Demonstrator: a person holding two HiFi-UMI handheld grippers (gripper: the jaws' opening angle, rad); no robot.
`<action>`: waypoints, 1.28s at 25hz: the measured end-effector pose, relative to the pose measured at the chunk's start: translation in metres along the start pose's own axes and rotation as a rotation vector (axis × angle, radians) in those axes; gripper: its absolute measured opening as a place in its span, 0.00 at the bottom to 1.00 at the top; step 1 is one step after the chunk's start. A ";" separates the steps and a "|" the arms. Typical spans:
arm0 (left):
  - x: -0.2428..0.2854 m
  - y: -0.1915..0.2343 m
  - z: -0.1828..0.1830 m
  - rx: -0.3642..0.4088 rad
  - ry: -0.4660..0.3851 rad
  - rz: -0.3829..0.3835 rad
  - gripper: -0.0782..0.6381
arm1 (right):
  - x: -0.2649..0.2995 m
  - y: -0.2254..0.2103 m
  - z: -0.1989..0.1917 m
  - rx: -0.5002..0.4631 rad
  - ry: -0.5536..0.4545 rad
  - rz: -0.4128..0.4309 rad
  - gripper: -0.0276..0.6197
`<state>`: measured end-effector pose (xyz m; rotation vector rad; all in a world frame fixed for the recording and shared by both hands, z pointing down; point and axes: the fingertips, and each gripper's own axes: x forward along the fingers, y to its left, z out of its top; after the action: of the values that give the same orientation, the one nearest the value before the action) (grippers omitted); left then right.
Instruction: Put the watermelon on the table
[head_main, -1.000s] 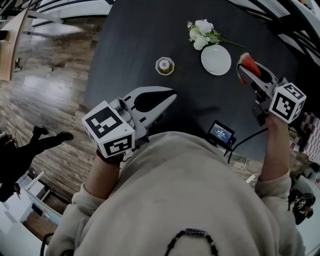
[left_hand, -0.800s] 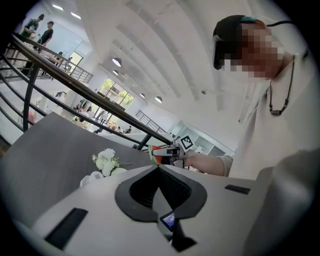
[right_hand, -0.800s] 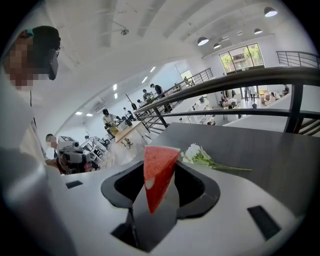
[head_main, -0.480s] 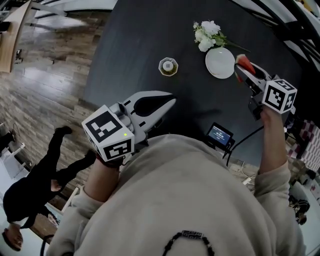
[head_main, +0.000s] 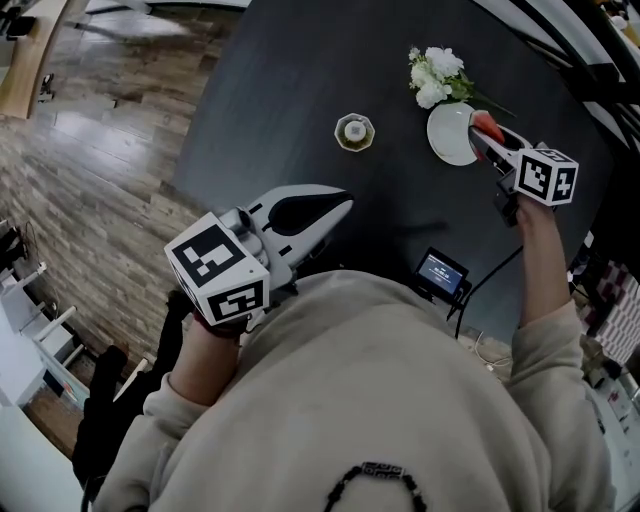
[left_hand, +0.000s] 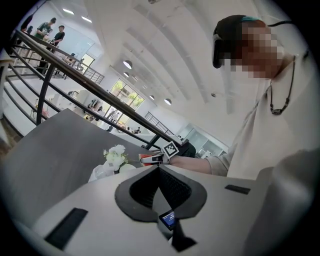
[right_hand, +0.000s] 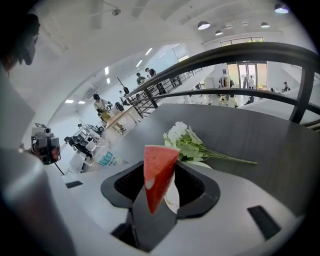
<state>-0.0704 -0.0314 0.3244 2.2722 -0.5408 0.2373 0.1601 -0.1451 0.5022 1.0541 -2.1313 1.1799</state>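
right hand-held gripper (head_main: 481, 139): clenched on watermelon slice (right_hand: 158, 172), above plate (head_main: 446, 138) | left hand-held gripper (head_main: 343, 204): closed, empty

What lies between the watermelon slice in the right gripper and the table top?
The round white plate appears to lie right under the red watermelon wedge held by the right gripper, with white flowers just beyond. Bare dark table shows beside the plate.

Red watermelon (head_main: 484, 123) in right gripper (head_main: 487, 140) by plate (head_main: 446, 136)
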 end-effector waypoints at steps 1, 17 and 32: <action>-0.001 0.000 -0.001 -0.002 -0.002 0.004 0.11 | 0.005 -0.003 -0.002 -0.004 0.011 -0.003 0.35; -0.006 0.003 -0.005 -0.025 -0.009 0.031 0.11 | 0.059 -0.048 -0.032 -0.031 0.162 -0.095 0.35; -0.014 0.009 -0.009 -0.041 -0.010 0.053 0.11 | 0.086 -0.071 -0.060 -0.098 0.286 -0.204 0.35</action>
<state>-0.0869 -0.0266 0.3318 2.2220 -0.6063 0.2394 0.1696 -0.1511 0.6277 0.9691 -1.7973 1.0492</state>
